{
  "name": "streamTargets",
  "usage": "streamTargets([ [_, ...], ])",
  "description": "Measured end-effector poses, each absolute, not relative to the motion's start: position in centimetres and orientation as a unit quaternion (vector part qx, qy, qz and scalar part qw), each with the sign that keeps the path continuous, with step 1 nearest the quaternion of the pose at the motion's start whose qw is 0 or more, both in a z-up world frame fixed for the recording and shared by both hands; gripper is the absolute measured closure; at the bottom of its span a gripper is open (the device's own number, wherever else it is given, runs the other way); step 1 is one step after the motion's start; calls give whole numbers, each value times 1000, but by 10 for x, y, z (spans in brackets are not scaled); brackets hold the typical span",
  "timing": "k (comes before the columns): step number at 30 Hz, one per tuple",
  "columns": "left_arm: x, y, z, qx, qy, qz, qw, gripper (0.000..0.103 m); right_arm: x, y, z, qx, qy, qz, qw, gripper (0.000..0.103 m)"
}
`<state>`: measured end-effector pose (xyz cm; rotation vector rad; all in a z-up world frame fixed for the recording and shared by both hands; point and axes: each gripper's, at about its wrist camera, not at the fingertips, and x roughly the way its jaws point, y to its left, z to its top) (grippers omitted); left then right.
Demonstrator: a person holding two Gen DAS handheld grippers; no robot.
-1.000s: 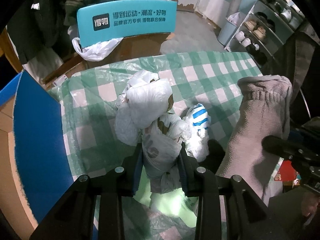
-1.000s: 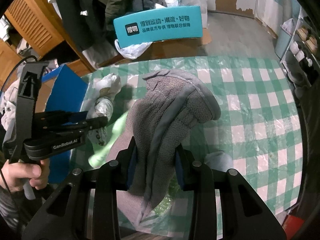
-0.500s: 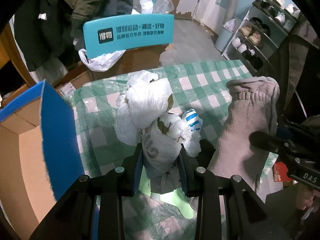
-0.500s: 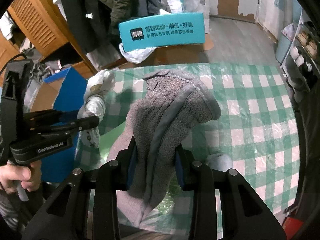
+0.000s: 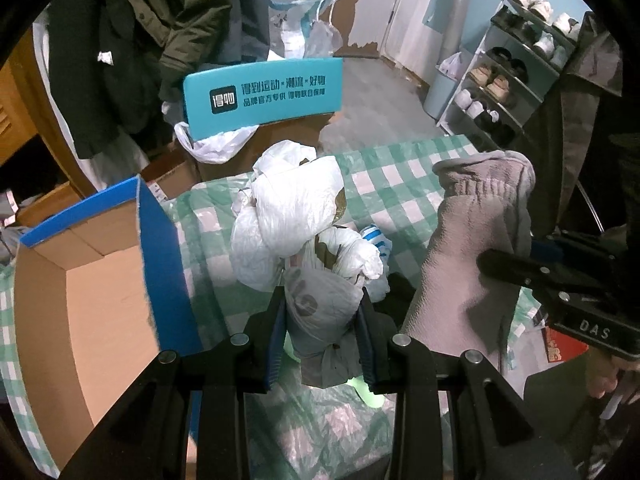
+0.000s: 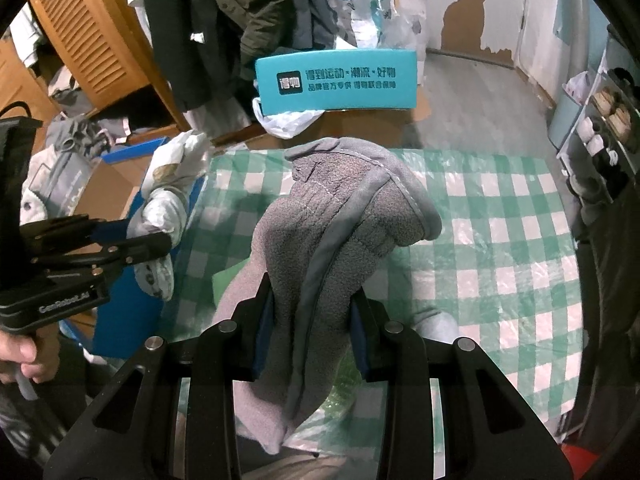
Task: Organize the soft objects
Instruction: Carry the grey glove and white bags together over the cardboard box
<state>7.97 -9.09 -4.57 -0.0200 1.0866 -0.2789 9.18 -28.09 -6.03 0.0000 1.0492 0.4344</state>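
My left gripper [image 5: 322, 312] is shut on a crumpled white plastic bag bundle [image 5: 296, 216], held up above the green-checked table [image 5: 400, 172]. In the right wrist view the same bag bundle [image 6: 164, 216] hangs from the left gripper [image 6: 160, 242] over the box edge. My right gripper [image 6: 312, 320] is shut on a grey fleece glove [image 6: 344, 216], lifted off the cloth; the same glove [image 5: 476, 248] shows at the right of the left wrist view. An open cardboard box with blue walls [image 5: 160, 248] stands at the table's left.
A small blue-striped white bundle [image 5: 376, 240] and a pale green item [image 5: 370, 394] lie on the table under the bag. A teal sign [image 6: 336, 80] and a shoe rack [image 5: 508, 80] stand beyond. Coats [image 6: 224, 20] hang at the back left.
Both grippers have risen with their loads. The left one, with the bag bundle, has shifted toward the open box, which now shows much more of its inside.
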Motion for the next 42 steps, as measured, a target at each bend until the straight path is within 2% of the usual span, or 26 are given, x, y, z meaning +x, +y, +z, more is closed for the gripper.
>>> streamTargets([
  [27,31,-17,-7,-26,478,-99,872,71,77,-211,-15,-25,466,258,846,72],
  [42,20,40,-6,-60,471,-58,878,71,77,-150,6,-35,455,299,838,72],
])
